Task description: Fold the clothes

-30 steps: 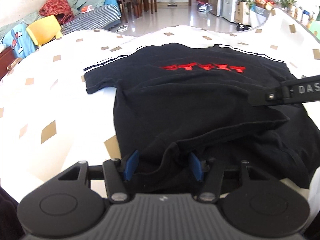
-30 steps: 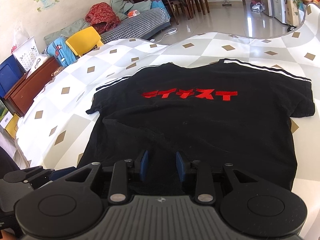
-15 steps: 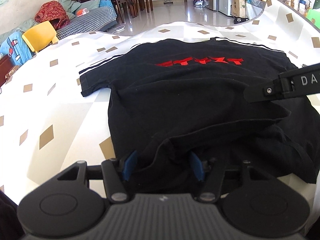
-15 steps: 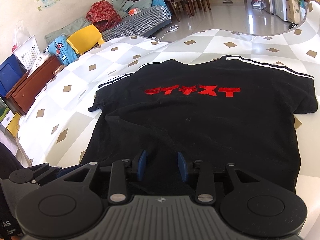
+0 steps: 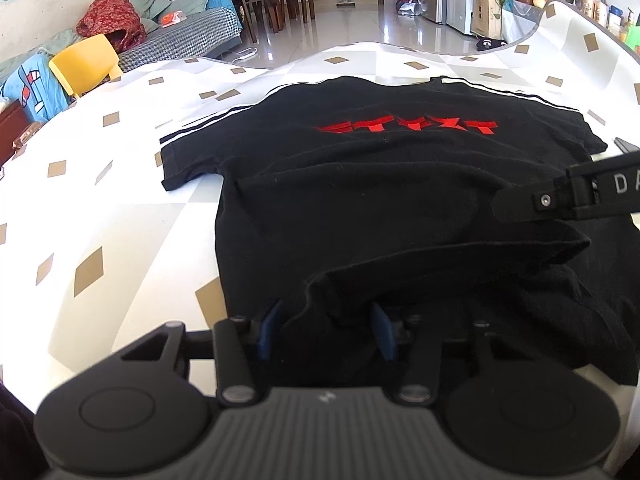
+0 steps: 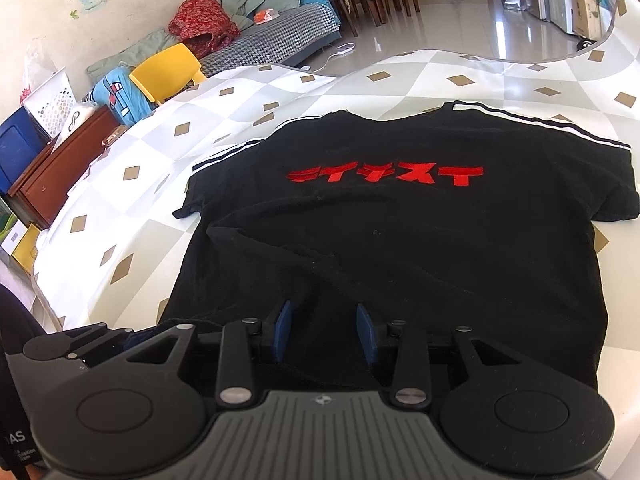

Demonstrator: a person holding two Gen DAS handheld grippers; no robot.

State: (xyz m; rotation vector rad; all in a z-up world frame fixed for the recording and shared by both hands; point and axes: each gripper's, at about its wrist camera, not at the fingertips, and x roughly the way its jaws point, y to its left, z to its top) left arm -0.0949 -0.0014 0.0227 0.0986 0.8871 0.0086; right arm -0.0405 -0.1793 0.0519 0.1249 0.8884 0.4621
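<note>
yellow chair (image 5: 86, 64) and a sofa (image 5: 188, 36) are sitting past the worktop's far left edge. worktop (image 5: 100, 208) is wearing a white cloth with tan diamonds. black shirt (image 5: 400, 200) is lying flat on it, red lettering (image 5: 408, 126) facing up near the far end, white-striped sleeves spreading out to both sides, hem end nearest the cameras.

left gripper (image 5: 326, 330) is sitting at the shirt's near left hem. a raised fold of hem cloth is bunching between its blue pads (image 5: 268, 330). jaws are closing on that fold, pads are not visibly squeezing it flat yet. hem edge is lifting off the worktop and running rightward toward the other tool.

right gripper (image 6: 324, 332) is sitting at the near hem further right, over the shirt's body. black cloth is filling the gap between its pads (image 6: 282, 332), but cannot tell if the jaws are pinching it or just resting over it, black on black. in the left wrist view the right gripper's finger is poking in from the right edge, lying over the shirt. in the right wrist view the left gripper's body is showing at the lower left, just beside the right one.
</note>
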